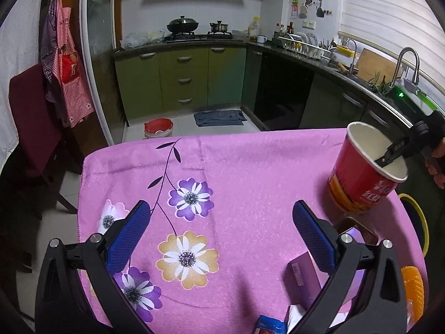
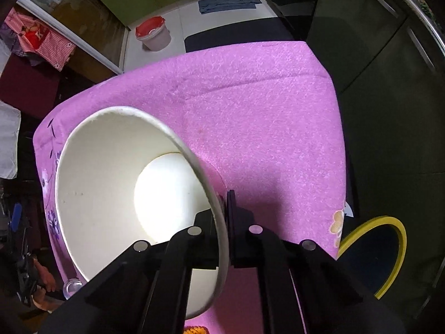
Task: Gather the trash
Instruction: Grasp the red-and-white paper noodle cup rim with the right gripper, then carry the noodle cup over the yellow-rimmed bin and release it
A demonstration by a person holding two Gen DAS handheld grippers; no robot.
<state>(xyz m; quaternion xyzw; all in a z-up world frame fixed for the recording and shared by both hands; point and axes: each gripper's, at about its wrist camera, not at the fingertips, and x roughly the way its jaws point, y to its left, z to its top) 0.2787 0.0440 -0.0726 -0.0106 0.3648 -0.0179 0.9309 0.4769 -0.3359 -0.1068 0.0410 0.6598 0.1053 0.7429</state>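
Right wrist: fingers [image 2: 225, 222] clamped on round paper cup [image 2: 111, 189] rim | L fingers [image 1: 222, 236] apart over fuzzy pink floral cloth [image 1: 250, 167]

Blue packet [image 1: 271, 325] cut off; cup print [image 1: 374, 194] unreadable

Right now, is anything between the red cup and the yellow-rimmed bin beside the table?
Nothing visible. The right gripper pinches the cup by its rim at the table's edge, and the bin sits open just past that edge, below.
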